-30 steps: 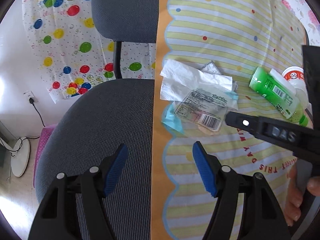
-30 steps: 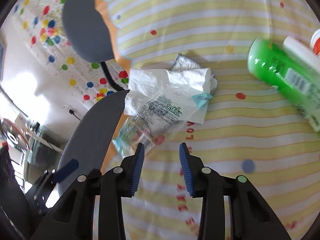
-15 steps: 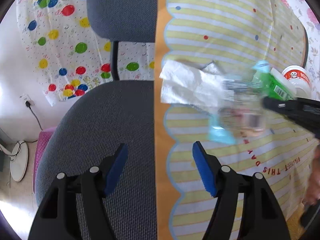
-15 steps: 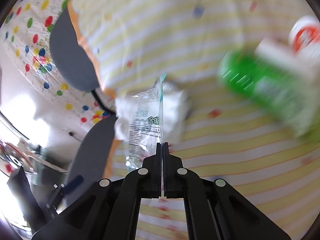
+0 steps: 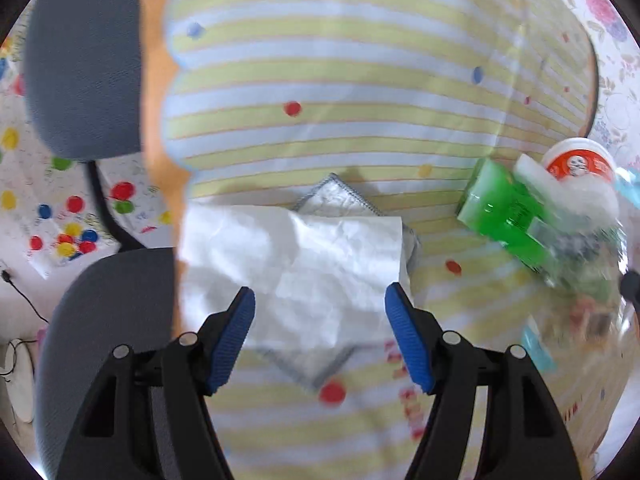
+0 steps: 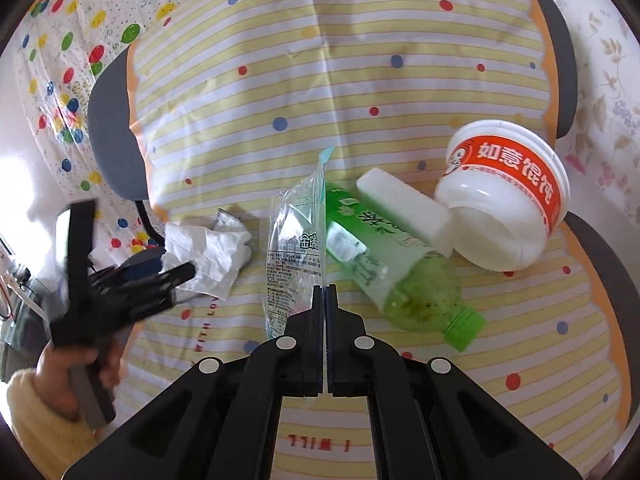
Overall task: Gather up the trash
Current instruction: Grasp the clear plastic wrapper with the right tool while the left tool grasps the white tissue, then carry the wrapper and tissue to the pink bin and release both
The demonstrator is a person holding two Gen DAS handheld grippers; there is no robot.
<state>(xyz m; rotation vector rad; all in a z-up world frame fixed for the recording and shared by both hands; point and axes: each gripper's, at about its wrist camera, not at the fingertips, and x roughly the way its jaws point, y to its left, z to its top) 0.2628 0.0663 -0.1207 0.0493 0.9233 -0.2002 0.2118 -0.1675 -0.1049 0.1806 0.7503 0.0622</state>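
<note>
My right gripper [image 6: 324, 294] is shut on a clear plastic wrapper [image 6: 294, 248] with printed text and holds it up above the striped tablecloth [image 6: 320, 80]. My left gripper [image 5: 320, 312] is open, its blue pads either side of a crumpled white tissue [image 5: 296, 264] that lies over a silver foil packet [image 5: 334, 200]. The tissue also shows in the right wrist view [image 6: 208, 256], with the left gripper [image 6: 120, 284] beside it. A green plastic bottle [image 6: 400, 264] lies on its side to the right, also in the left wrist view [image 5: 516, 220].
A white block [image 6: 404, 208] and a white tub with a red label [image 6: 504, 192] lie next to the bottle. Grey office chairs [image 5: 84, 64] stand at the table's left edge, another chair [image 6: 556, 56] at the right.
My right gripper has shut on the clear wrapper and lifted it off the tissue toward the bottle. My left gripper has moved in over the tissue, still open.
</note>
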